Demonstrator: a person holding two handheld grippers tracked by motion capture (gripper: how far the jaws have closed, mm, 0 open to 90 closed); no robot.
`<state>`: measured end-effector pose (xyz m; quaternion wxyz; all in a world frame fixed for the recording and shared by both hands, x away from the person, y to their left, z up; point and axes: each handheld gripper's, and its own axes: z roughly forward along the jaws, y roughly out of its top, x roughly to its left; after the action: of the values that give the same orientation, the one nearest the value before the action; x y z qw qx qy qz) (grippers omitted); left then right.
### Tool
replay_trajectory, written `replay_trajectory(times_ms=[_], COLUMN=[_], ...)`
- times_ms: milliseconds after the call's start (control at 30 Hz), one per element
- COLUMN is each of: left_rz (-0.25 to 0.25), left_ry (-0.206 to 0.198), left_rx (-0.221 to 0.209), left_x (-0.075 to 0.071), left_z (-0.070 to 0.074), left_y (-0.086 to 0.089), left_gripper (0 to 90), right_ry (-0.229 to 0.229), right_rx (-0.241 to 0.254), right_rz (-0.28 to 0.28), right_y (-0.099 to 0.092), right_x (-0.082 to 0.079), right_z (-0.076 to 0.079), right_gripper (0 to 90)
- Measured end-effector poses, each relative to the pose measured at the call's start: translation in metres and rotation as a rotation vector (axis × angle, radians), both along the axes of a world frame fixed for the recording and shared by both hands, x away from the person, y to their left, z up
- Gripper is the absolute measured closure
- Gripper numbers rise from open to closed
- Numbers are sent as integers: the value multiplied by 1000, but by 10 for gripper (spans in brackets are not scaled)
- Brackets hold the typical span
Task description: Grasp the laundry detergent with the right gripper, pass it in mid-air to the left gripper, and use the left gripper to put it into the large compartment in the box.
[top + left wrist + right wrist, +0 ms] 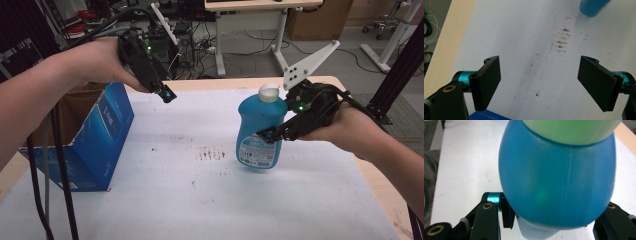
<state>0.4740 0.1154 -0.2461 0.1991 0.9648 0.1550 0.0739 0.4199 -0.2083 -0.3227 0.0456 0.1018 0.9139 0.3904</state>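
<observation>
Your right gripper [266, 135] pinches the blue bottle [259, 127]; your left gripper [167, 95] hangs spread above the table.

The bottle stands upright on the white table cover [200, 200], at about three o'clock from the brown smudges [212, 153], and your right jaws press on its body from both sides under the white cap [268, 92]. Your left gripper sits at about eleven o'clock from the smudges, jaws wide with nothing between them, just above the open blue box [97, 145] at nine o'clock.
</observation>
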Motion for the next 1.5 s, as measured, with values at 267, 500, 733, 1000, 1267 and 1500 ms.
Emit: replay_trajectory(times_ms=[267, 500, 733, 1000, 1267, 1500], left_rz=[-103, -172, -233, -276, -295, -297], left_ry=[-20, -30, -32, -14, -14, -14], left_rx=[-25, -50, -32, -5, 12, 14], left_x=[-19, -29, -36, -40, -43, -44], left_z=[30, 54, 64, 61, 57, 54], left_y=[-18, -32, -48, -64, -72, -80], left_gripper=[189, 189, 189, 189, 190, 191], right_ry=[-6, -28, -33, -38, -38, -35], right_rx=[-11, -18, -14, -3, -19, -17], right_rz=[49, 109, 154, 195, 216, 224], right_y=[17, 35, 52, 71, 82, 87], right_x=[10, 15, 16, 16, 14, 14], right_z=[27, 46, 57, 66, 64, 64], right_gripper=[460, 460, 461, 462, 462, 462])
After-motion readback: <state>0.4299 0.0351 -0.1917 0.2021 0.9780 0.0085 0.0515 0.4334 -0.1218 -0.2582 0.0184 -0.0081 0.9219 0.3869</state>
